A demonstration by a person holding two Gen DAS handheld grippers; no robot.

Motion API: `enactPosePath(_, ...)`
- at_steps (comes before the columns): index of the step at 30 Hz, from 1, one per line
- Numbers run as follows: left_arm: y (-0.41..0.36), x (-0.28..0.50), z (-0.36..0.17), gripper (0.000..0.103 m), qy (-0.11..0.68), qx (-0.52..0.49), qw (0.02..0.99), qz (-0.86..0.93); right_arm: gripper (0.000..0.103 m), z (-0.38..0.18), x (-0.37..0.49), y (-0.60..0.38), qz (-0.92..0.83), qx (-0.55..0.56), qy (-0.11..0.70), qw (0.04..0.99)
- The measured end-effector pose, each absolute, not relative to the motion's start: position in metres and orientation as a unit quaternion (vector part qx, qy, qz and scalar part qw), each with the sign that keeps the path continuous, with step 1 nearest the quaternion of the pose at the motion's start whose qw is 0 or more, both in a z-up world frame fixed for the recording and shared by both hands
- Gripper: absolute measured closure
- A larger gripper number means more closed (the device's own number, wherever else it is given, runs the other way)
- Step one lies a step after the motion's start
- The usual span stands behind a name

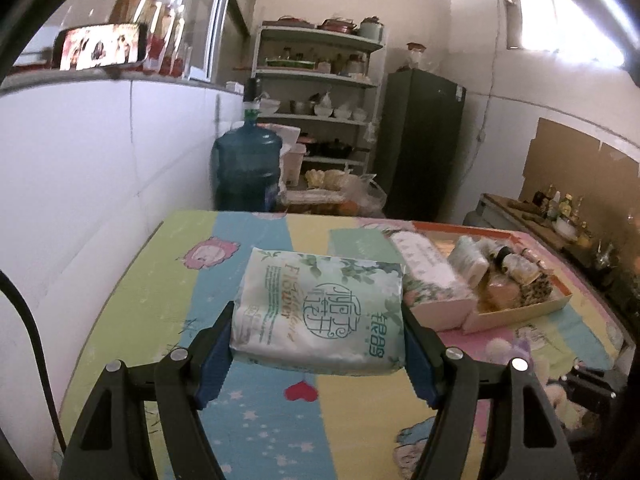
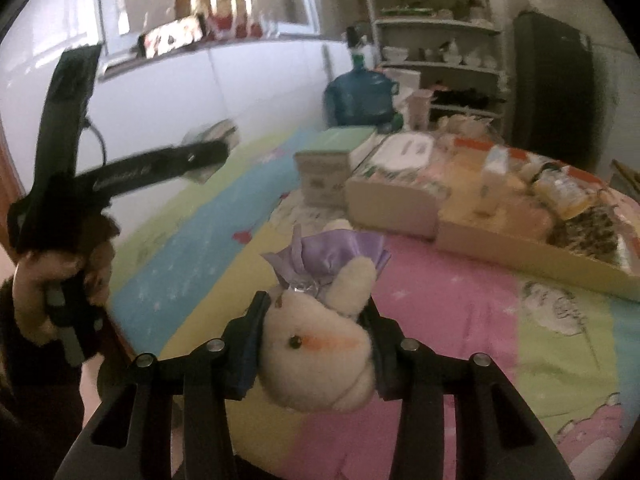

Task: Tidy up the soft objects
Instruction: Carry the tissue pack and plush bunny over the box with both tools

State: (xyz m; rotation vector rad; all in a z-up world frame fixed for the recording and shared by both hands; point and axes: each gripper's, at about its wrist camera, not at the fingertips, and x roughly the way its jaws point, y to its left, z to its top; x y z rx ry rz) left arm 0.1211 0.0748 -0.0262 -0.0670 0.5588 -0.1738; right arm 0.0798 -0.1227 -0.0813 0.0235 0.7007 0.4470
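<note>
**Both grippers loaded above the patterned table**

Your left gripper [image 1: 318,344] is clenched on a soft plastic pack of tissues, white and pale green with printed leaves and lettering [image 1: 318,308]. The blue pads [image 1: 216,354] press its two short ends, so the pack's long axis runs straight across from pad to pad and its printed face looks up. Gripping it end to end probably keeps the soft pack from folding. It hangs clear of the table, covered in a pastel cartoon cloth of blue, yellow, green and pink [image 1: 120,300].

Your right gripper [image 2: 316,344] is clenched on a cream plush rabbit with a lilac satin bow [image 2: 316,352]. The jaws squeeze the head from both sides; the ear and bow point away from you, toward the boxes, and the dark eye and orange blush face up. The body below the head is not visible. The toy appears lifted over the pink stripe.

Further out, near the table's far right, sits a shallow cardboard tray with pale walls [image 1: 516,312], already holding packets and rolls, with a floral tissue box [image 1: 432,280] touching its left side. That tray is the likely destination for both soft items.
</note>
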Motion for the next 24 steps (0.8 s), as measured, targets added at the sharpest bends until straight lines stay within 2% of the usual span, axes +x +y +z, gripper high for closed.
enactPosePath(24,-0.047,0.141,-0.003,0.029,0.257,-0.023,0.950,-0.175,0.058,-0.030,0.073,-0.274,0.089,0.072,0.259,0.959)
